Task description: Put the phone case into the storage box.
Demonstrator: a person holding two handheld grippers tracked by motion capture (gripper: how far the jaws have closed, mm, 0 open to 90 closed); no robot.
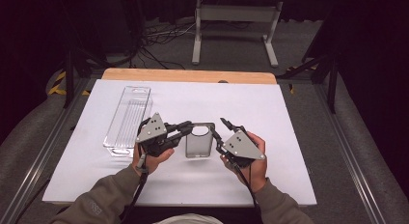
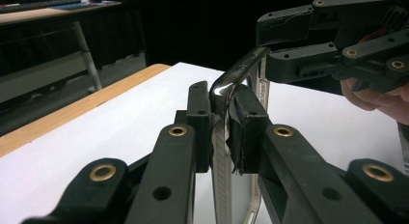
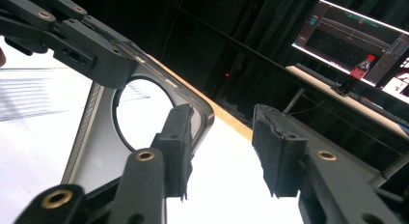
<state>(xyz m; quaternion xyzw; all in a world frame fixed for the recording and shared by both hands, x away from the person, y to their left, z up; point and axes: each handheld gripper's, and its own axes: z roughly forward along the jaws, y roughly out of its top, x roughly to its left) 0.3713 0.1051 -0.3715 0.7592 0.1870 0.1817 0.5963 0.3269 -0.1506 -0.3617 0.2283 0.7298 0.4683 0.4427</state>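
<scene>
left gripper (image 1: 185, 128) fingers clamped on phone case (image 1: 198, 142) edge, held above desk (image 1: 289, 113); right gripper (image 1: 222, 128) fingers apart, off it, so handover looks done, placing left.

We see the white table (image 1: 289, 137) brightly lit from above while the room around it sinks into near black. Soft shadows pool under the hands. Both gripper views blur the nearest jaws, and a lit monitor (image 3: 357, 40) glows behind.
</scene>
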